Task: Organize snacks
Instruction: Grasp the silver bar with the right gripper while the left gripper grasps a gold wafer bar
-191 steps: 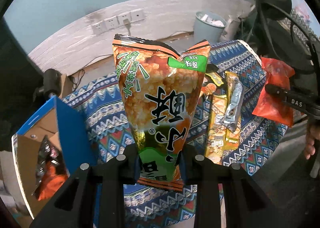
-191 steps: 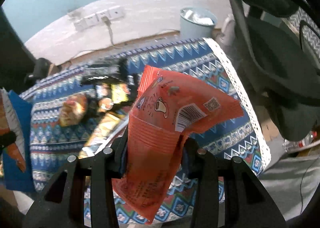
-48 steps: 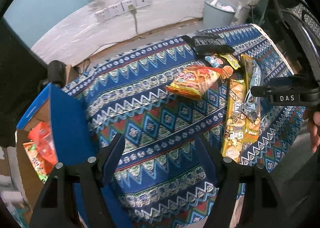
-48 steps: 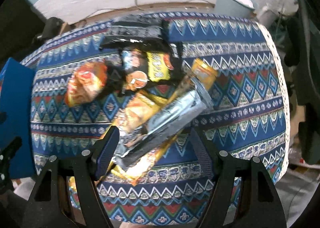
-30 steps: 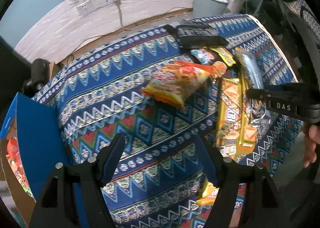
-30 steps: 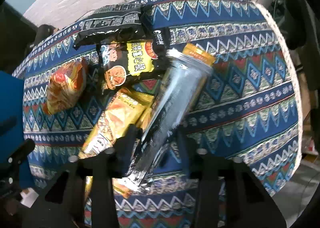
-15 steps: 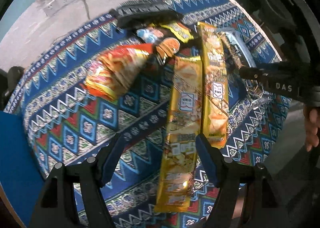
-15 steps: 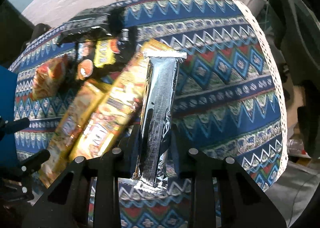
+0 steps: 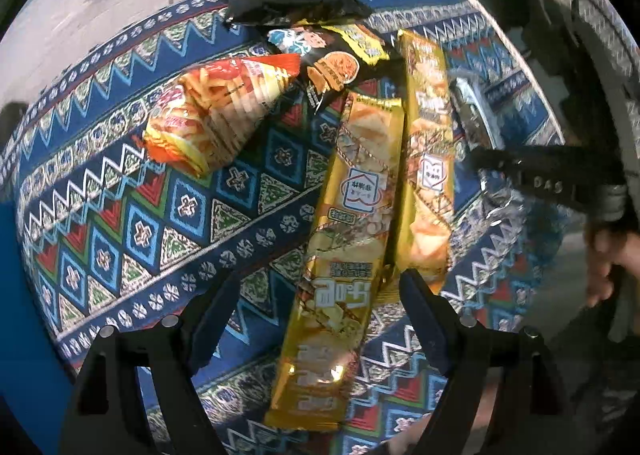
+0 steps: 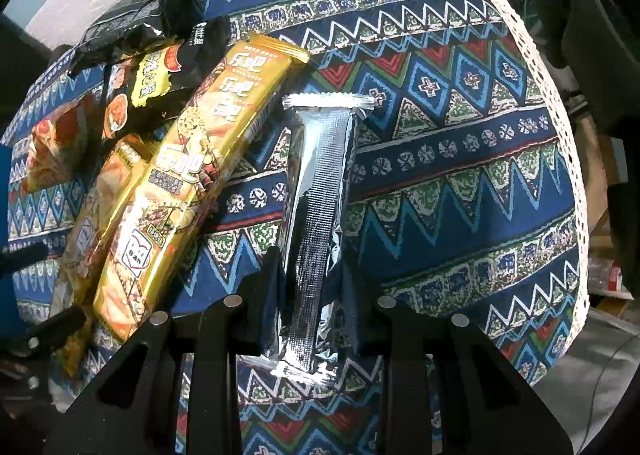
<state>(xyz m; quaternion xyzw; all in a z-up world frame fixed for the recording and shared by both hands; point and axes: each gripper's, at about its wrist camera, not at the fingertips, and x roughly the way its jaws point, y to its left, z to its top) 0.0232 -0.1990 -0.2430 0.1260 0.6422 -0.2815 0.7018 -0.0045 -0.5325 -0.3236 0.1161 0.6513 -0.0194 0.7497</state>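
My left gripper (image 9: 314, 295) points down over a long gold snack packet (image 9: 352, 215) lying on the patterned cloth. Its jaws are opening, the packet lies between them, and the pads do not press on it. A second gold packet (image 9: 428, 159) lies beside it on the right. My right gripper (image 10: 312, 275) is shut on the near end of a long silver packet (image 10: 320, 195), which sits apart from the gold packets (image 10: 200, 159). In the left wrist view the right gripper (image 9: 540, 171) shows as a black bar over the silver packet.
An orange chip bag (image 9: 216, 111), a black-and-yellow packet (image 9: 336, 59) and a black packet (image 9: 288, 3) lie further back. A blue box wall (image 9: 16, 335) stands at the left. The cloth's lace edge (image 10: 560, 127) marks the table's right rim. A hand (image 9: 608, 255) holds the right gripper.
My right gripper closed on the silver packet and drew it right, off the gold packets. My left gripper swung from the blue box to over the gold packets, sank, and widened.
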